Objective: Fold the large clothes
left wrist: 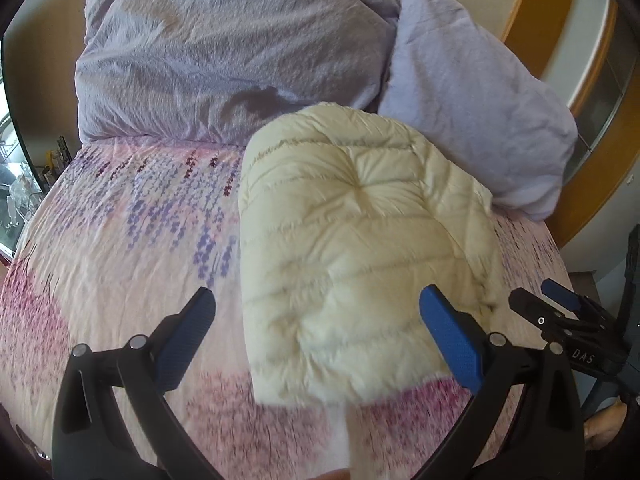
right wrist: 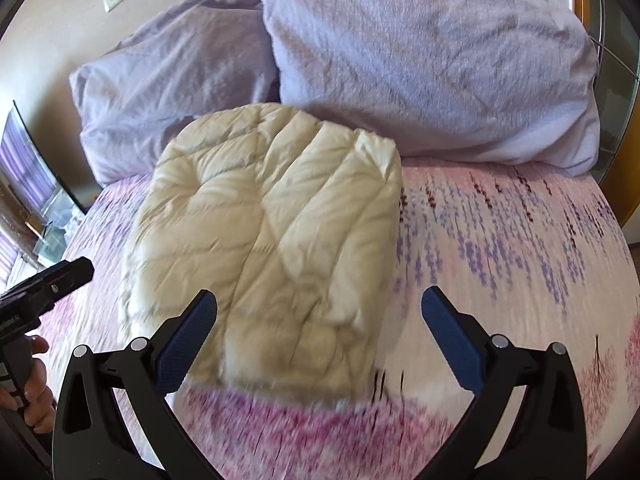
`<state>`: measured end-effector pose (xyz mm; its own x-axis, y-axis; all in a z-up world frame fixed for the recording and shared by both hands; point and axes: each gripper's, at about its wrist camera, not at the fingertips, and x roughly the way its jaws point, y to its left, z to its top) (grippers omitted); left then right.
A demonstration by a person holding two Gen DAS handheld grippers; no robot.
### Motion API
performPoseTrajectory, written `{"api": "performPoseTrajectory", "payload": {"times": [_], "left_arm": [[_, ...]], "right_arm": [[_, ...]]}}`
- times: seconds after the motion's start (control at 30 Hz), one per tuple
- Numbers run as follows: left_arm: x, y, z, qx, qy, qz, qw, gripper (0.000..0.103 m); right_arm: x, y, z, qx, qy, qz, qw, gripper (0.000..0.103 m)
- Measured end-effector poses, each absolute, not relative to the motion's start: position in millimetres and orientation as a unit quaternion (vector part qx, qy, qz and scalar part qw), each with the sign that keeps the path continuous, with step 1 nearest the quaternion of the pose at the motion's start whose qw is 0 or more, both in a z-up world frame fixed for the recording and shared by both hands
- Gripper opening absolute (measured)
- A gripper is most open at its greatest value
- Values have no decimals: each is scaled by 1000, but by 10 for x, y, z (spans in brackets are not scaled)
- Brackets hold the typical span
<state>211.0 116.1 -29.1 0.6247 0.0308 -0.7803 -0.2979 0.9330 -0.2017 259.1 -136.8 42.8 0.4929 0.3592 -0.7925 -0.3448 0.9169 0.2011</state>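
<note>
A cream quilted puffer jacket (left wrist: 360, 248) lies folded into a compact bundle on the floral bed sheet (left wrist: 120, 240). It also shows in the right wrist view (right wrist: 272, 232). My left gripper (left wrist: 316, 312) is open and empty, its jaws wide apart just short of the bundle's near edge. My right gripper (right wrist: 318, 312) is open and empty, likewise over the bundle's near edge. The right gripper also shows at the right edge of the left wrist view (left wrist: 560, 312). The left gripper's body shows at the left edge of the right wrist view (right wrist: 48, 284), held by a hand.
A lilac duvet (left wrist: 224, 60) is heaped at the head of the bed, with a lilac pillow (left wrist: 472, 112) beside it, both just behind the jacket. A wooden headboard (left wrist: 532, 8) curves at the right. A cluttered side table (left wrist: 24, 192) stands left of the bed.
</note>
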Motion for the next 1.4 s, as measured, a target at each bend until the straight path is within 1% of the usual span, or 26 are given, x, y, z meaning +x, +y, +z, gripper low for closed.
{"api": "performPoseTrajectory", "payload": {"times": [0.23, 0.6, 0.87, 1.13, 1.4], "left_arm": [[1684, 972, -237, -162, 436, 86, 881, 101], [1228, 809, -211, -174, 445, 77, 875, 101], [983, 664, -87, -180, 436, 61, 879, 101], [823, 490, 7, -169, 430, 42, 886, 101], [788, 494, -9, -174, 430, 39, 885, 101]], "right_arm": [[2272, -1414, 475, 32, 503, 222, 835, 102], [1729, -1529, 601, 20, 501, 227, 835, 102], [1448, -1651, 641, 38, 503, 224, 834, 102], [1345, -1712, 683, 58, 492, 217, 841, 102], [1296, -1715, 665, 68, 493, 216, 840, 102]]}}
